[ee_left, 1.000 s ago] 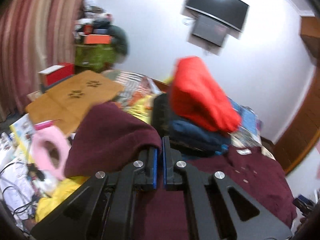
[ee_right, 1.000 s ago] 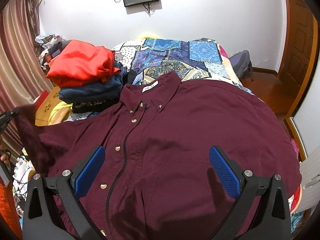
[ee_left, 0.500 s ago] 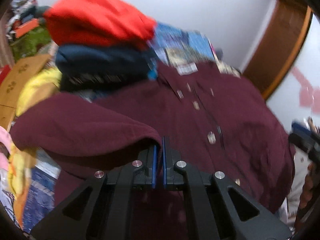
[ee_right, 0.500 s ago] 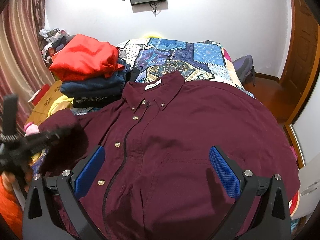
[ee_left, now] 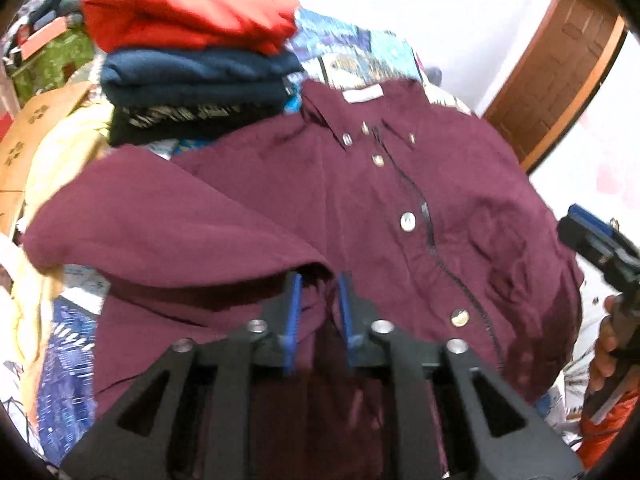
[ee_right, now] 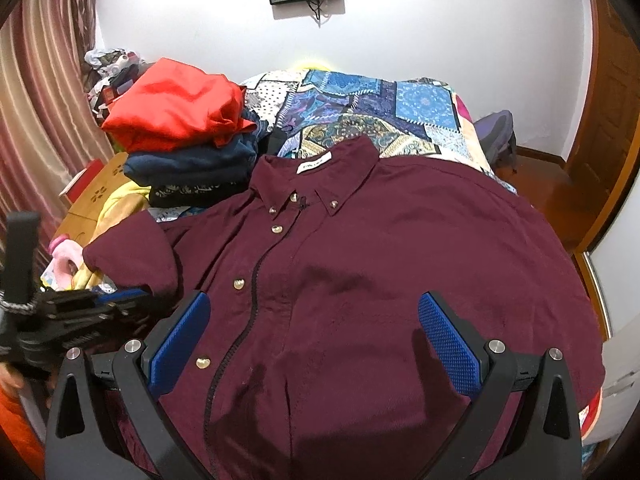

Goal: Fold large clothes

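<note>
A maroon button-up shirt [ee_right: 380,260] lies front up on the bed, collar toward the far wall; it also shows in the left wrist view [ee_left: 360,200]. Its left sleeve [ee_left: 160,224] is folded in over the shirt's side. My left gripper [ee_left: 318,300] has its jaws a little apart at the sleeve's edge, with cloth between and under them. It shows at the left of the right wrist view [ee_right: 120,300]. My right gripper [ee_right: 314,336] is wide open and empty, held above the shirt's lower front.
A stack of folded clothes, red on top [ee_right: 176,108] over dark blue ones [ee_right: 192,162], sits at the bed's left. A patchwork quilt [ee_right: 360,108] covers the bed. A cardboard box [ee_right: 100,196], curtain and clutter lie left; a wooden door [ee_right: 600,120] is at right.
My left gripper carried the sleeve inward over the shirt and its jaws have parted from shut. My right gripper stayed open and nearly still.
</note>
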`<state>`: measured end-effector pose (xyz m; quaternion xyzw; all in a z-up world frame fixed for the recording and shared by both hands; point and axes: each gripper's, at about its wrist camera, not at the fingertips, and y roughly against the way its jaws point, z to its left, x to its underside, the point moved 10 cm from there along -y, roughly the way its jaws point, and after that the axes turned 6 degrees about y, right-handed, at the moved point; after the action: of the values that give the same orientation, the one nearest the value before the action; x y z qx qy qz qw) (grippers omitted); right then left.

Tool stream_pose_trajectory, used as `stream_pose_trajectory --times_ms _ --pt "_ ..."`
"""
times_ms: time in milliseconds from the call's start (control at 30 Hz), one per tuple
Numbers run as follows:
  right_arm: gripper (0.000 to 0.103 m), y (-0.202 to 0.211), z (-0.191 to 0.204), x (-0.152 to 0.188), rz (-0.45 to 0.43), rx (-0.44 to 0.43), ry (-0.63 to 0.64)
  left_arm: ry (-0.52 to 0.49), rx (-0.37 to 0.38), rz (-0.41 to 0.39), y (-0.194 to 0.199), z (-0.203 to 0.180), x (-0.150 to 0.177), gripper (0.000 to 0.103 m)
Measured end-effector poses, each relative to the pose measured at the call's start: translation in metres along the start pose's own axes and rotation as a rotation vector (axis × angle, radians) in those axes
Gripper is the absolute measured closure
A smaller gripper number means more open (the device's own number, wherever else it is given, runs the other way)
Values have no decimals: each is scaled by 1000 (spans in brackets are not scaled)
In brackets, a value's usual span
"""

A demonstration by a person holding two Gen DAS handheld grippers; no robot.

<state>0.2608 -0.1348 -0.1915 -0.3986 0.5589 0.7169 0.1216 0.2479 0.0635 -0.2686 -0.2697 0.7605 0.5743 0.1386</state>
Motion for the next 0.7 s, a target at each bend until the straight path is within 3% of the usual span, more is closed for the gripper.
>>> stream_pose_trajectory --times_ms 67,233,333,400,533,700 --pt "0 1 2 -4 -9 4 11 25 -10 -54 18 9 -10 61" --pt "0 3 10 -17 -40 17 46 124 -53 -197 66 53 -39 51" --pt "0 2 15 -23 -50 18 63 238 -148 -270 87 106 -51 46" --pt "0 2 19 -26 -55 18 72 308 -190 -276 93 141 -49 46" --pt "0 -4 26 -26 -50 21 96 436 -197 -241 86 188 -36 46" --pt "0 -15 33 -20 -17 29 124 614 -24 -137 45 214 -14 46"
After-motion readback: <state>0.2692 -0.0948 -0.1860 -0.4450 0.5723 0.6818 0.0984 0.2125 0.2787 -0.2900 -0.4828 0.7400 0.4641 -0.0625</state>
